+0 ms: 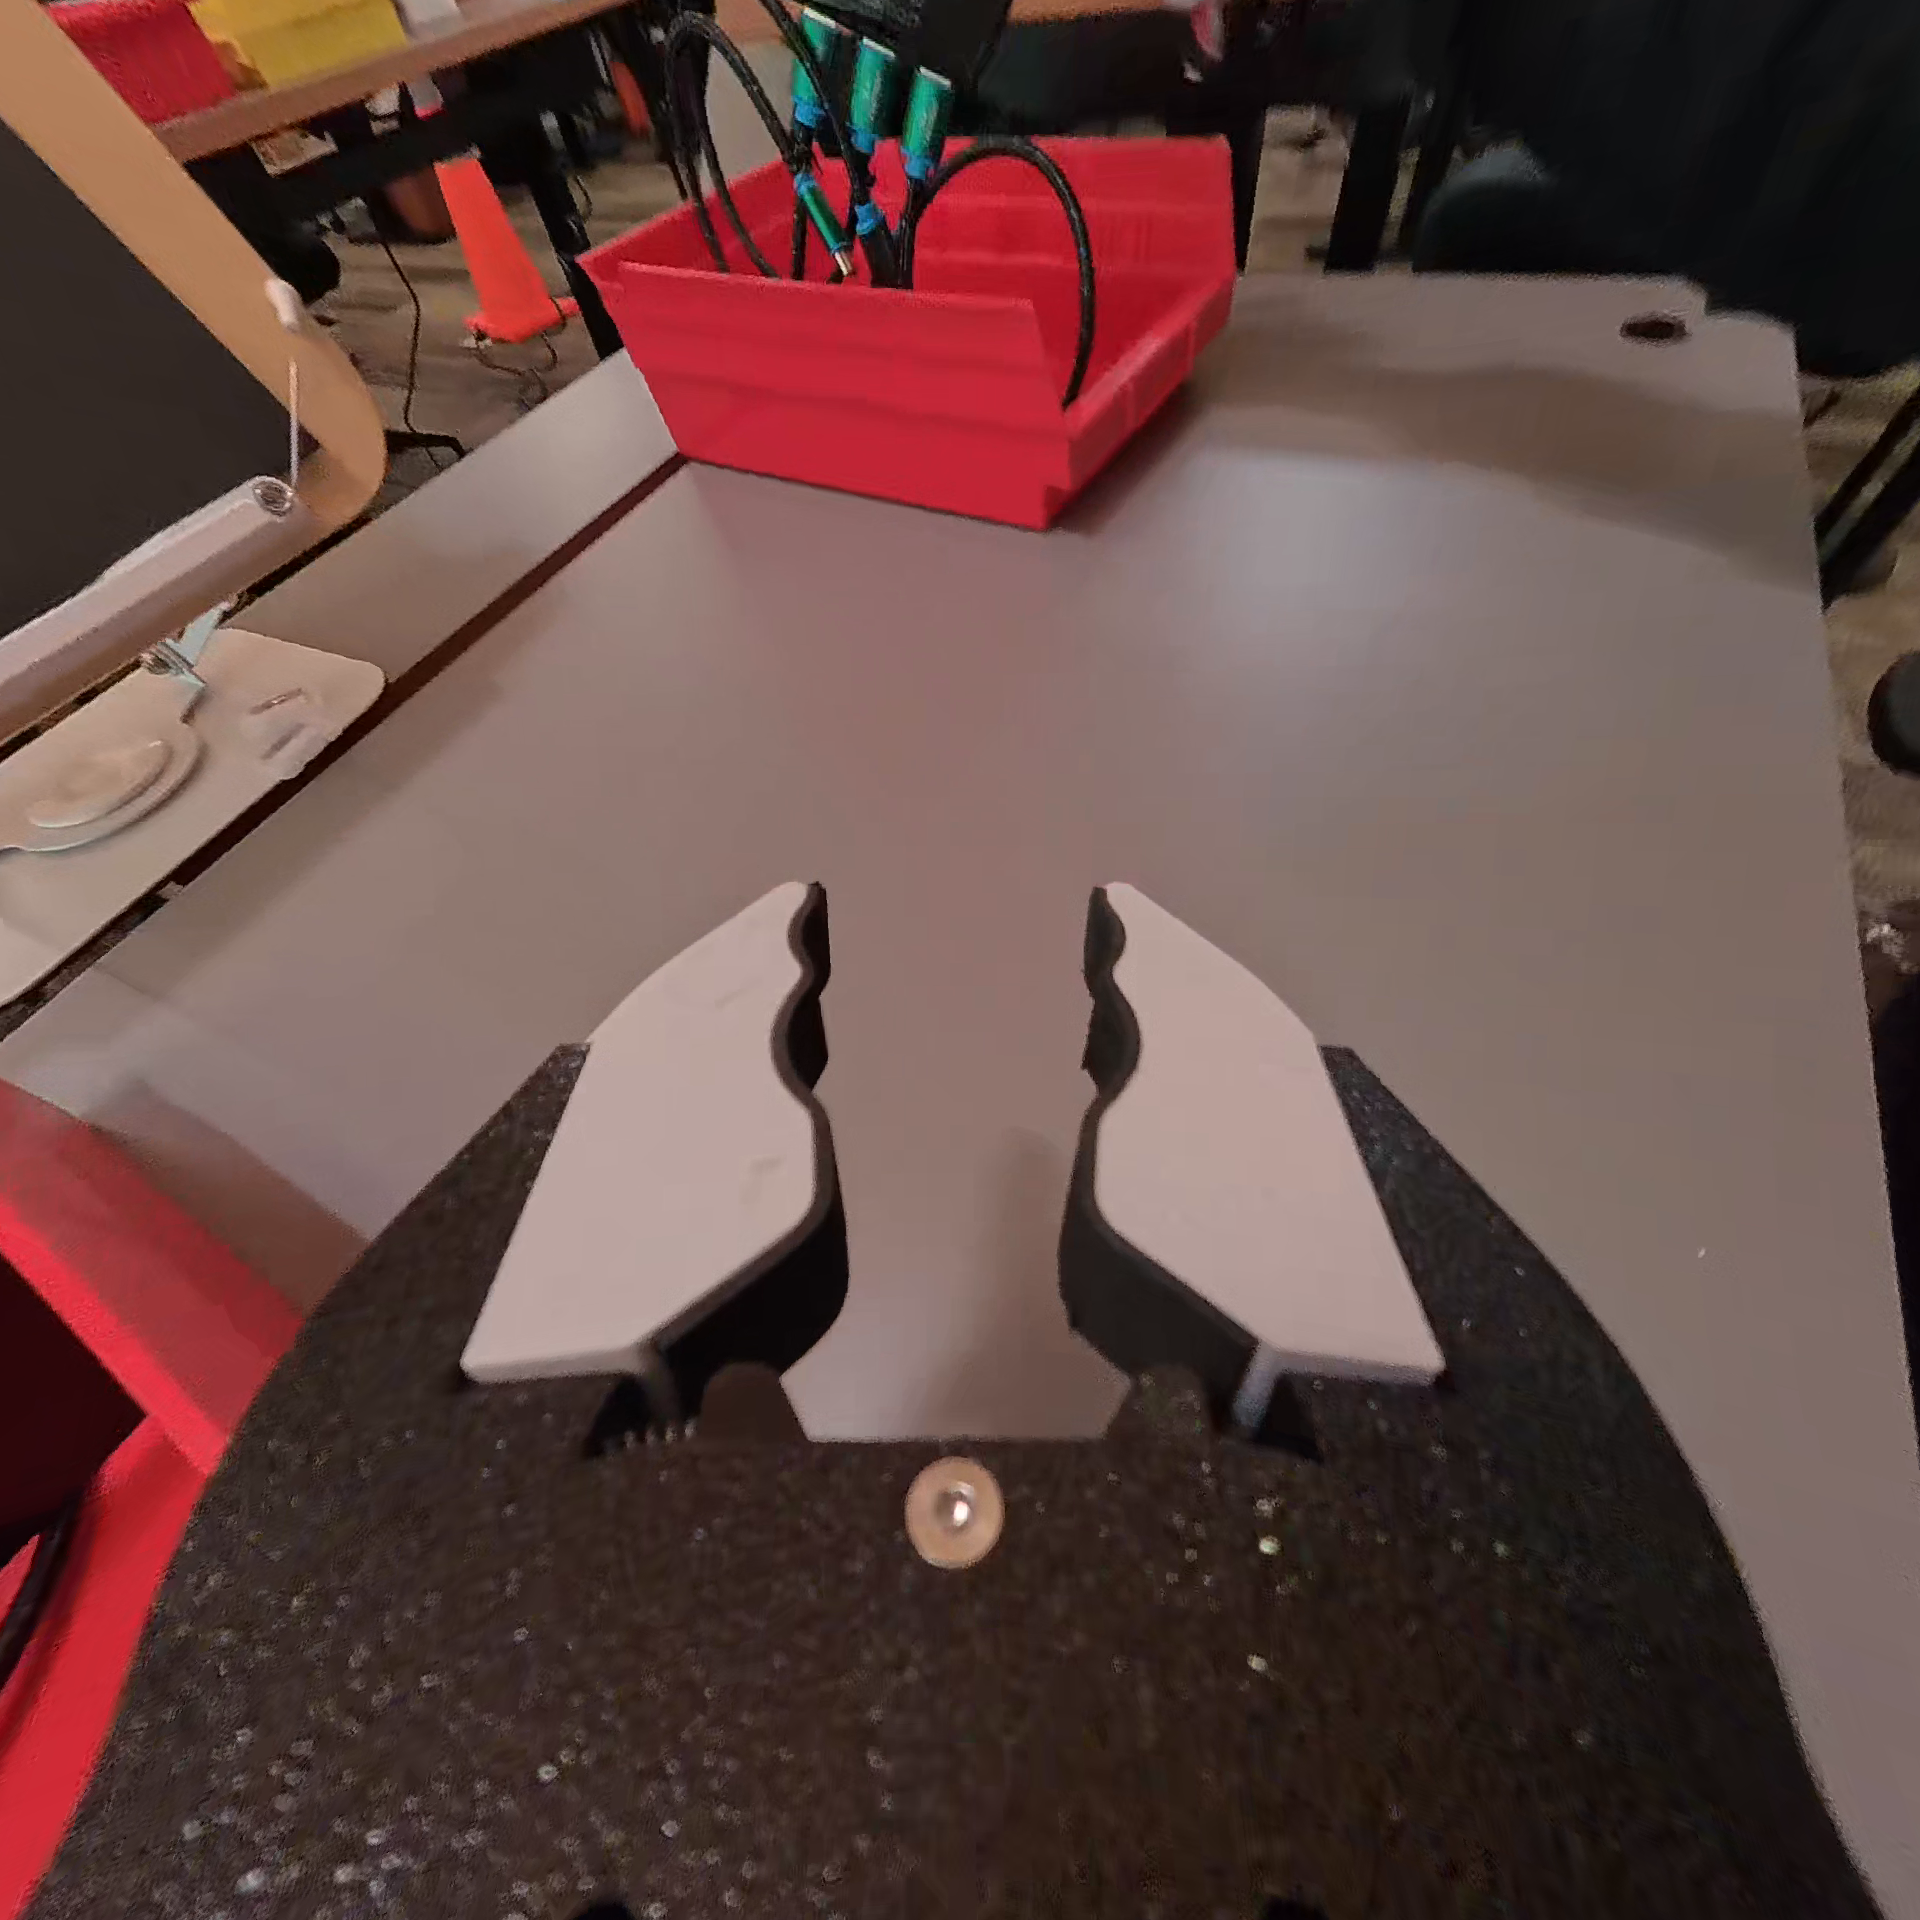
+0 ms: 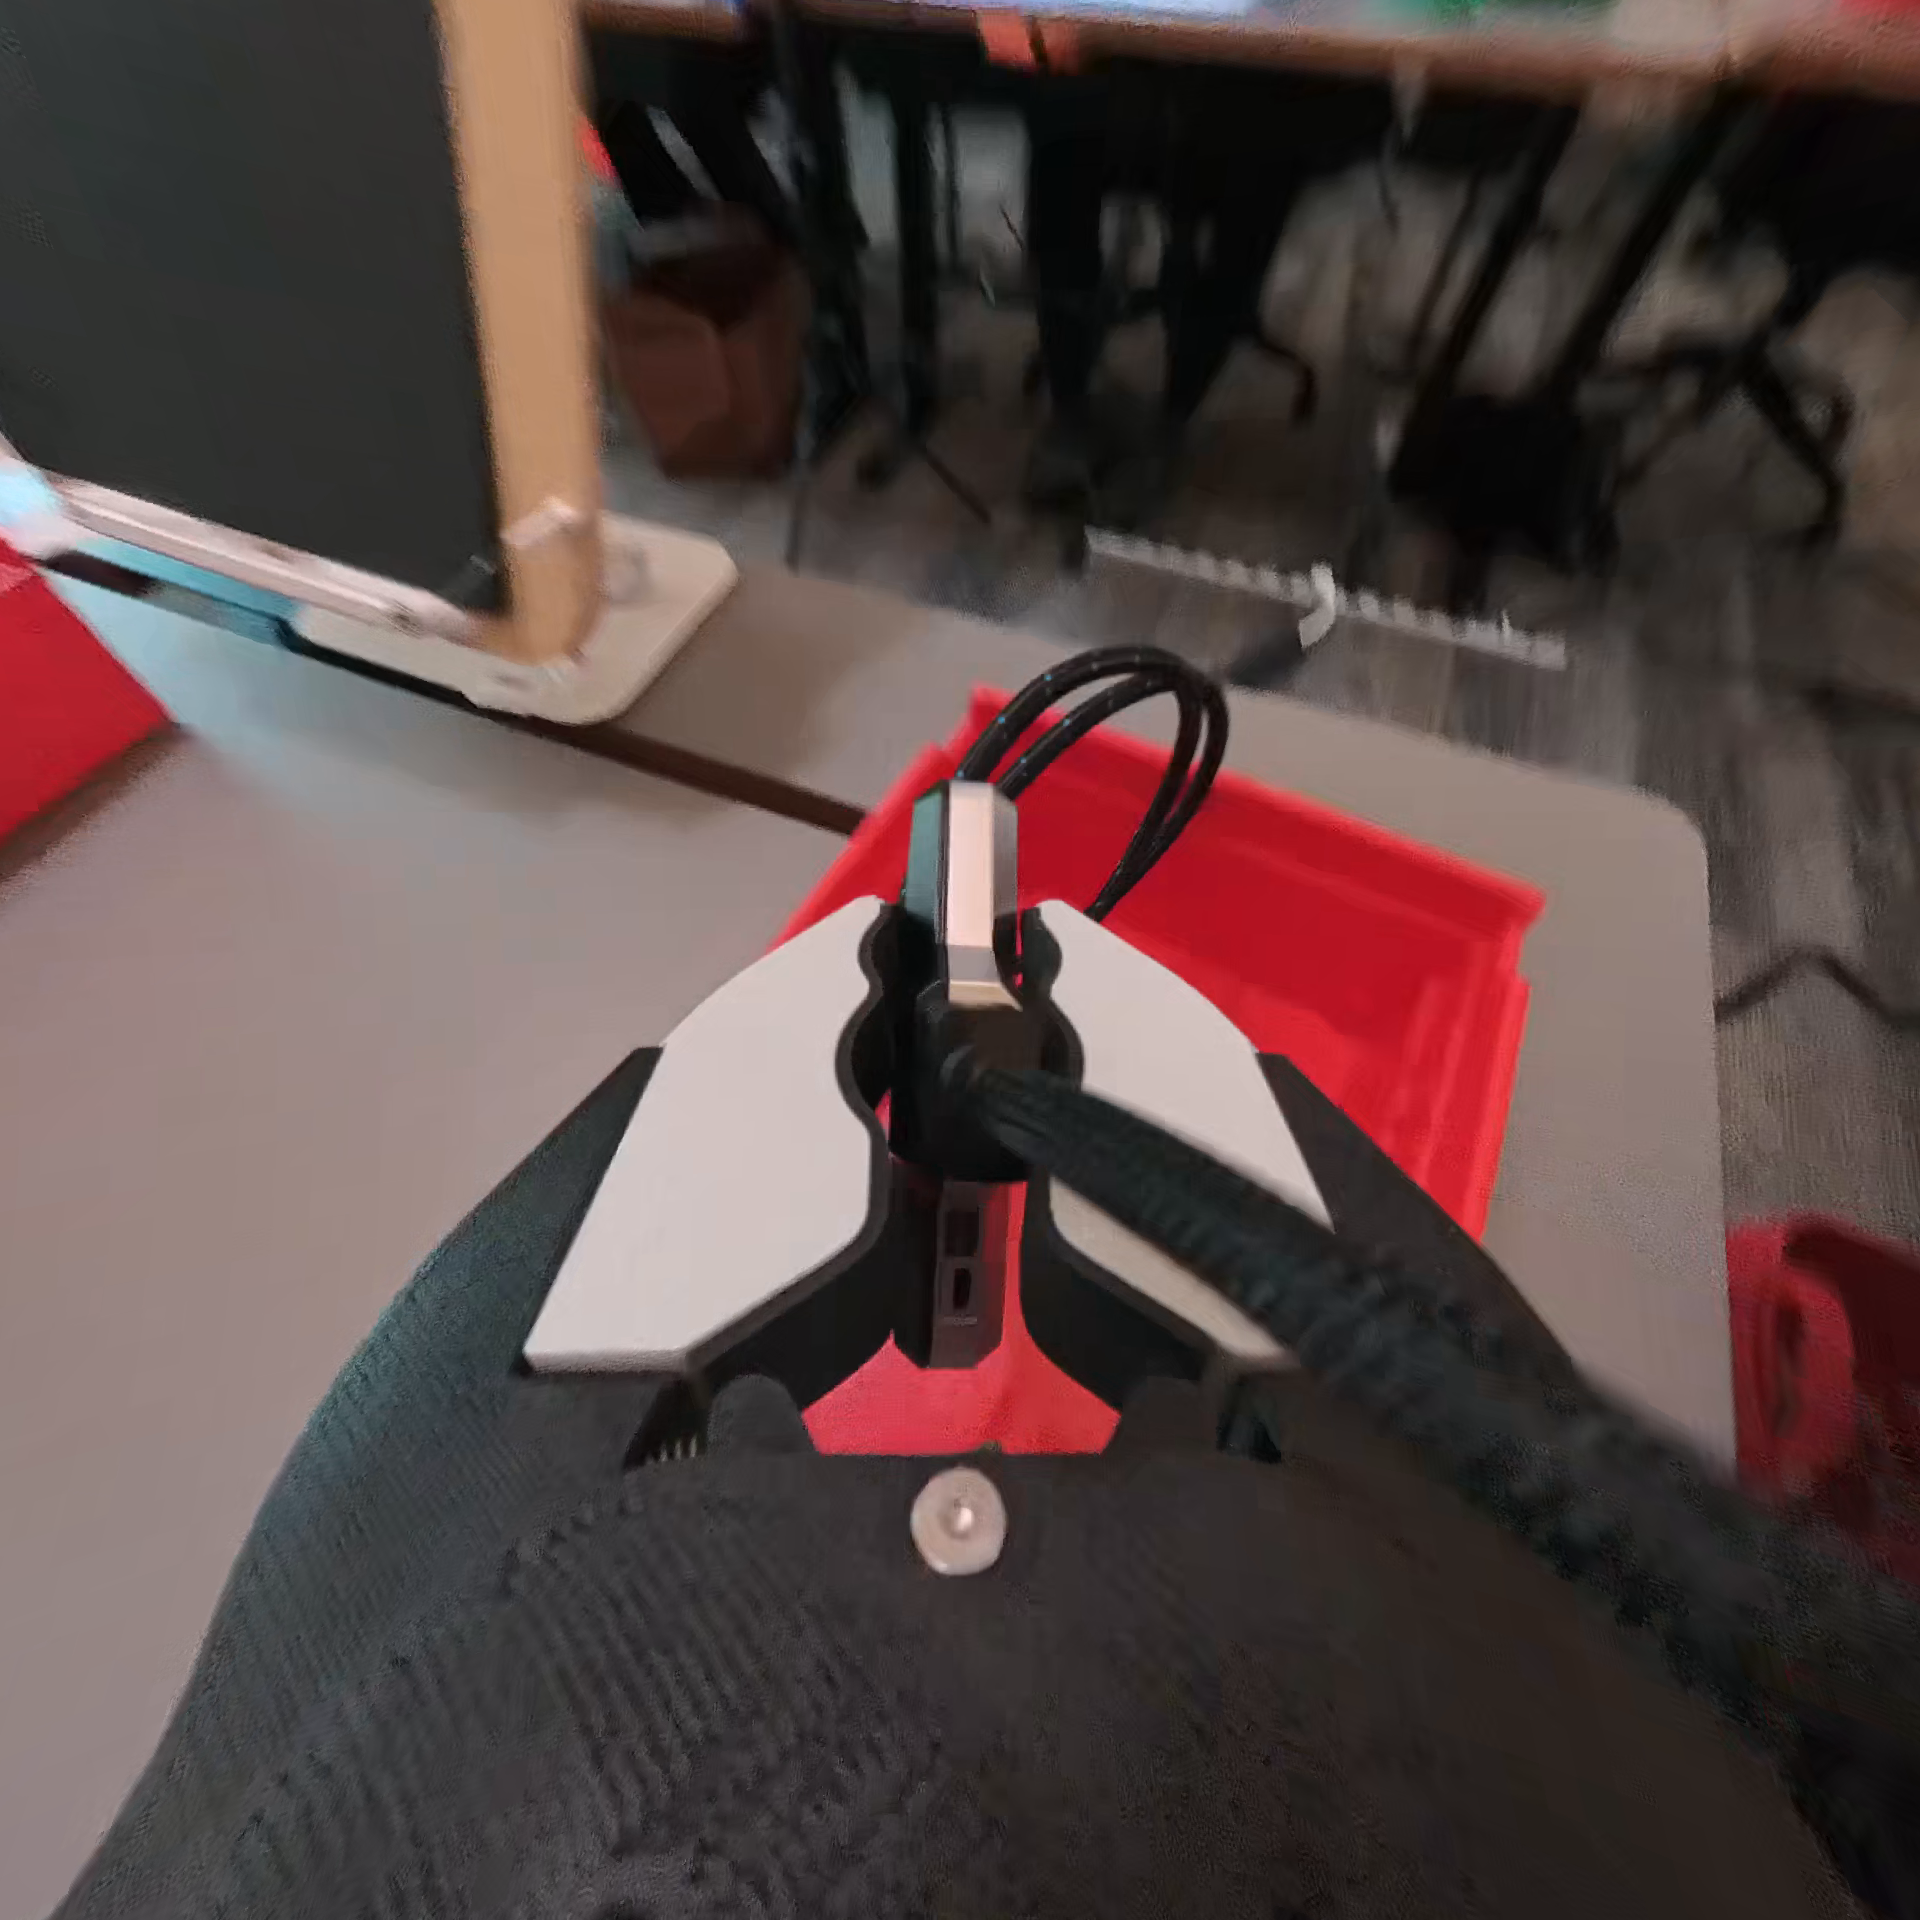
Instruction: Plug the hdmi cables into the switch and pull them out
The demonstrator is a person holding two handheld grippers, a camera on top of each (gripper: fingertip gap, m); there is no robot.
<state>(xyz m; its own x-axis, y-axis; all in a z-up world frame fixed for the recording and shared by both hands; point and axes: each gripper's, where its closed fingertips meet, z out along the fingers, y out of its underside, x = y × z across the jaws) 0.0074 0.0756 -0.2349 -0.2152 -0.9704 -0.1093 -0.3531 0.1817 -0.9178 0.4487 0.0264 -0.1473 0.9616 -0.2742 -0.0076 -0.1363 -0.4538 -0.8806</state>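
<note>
The grey tabletop (image 1: pixel 1351 727) spreads under and ahead of the left hand-held gripper (image 1: pixel 956 914), whose fingers stand wide apart with nothing between them. Well ahead of it sits a red bin (image 1: pixel 914 416). Above that bin hang the hdmi cables (image 1: pixel 868 104), their green plugs seated in the black switch (image 1: pixel 935 31) held high. The right hand-held gripper (image 2: pixel 961 925) is clamped on that switch (image 2: pixel 961 914), directly over the bin (image 2: pixel 1299 935); black cable loops (image 2: pixel 1143 748) arch just beyond its fingertips, and a thick braided cable (image 2: pixel 1195 1164) trails back over its right finger.
</note>
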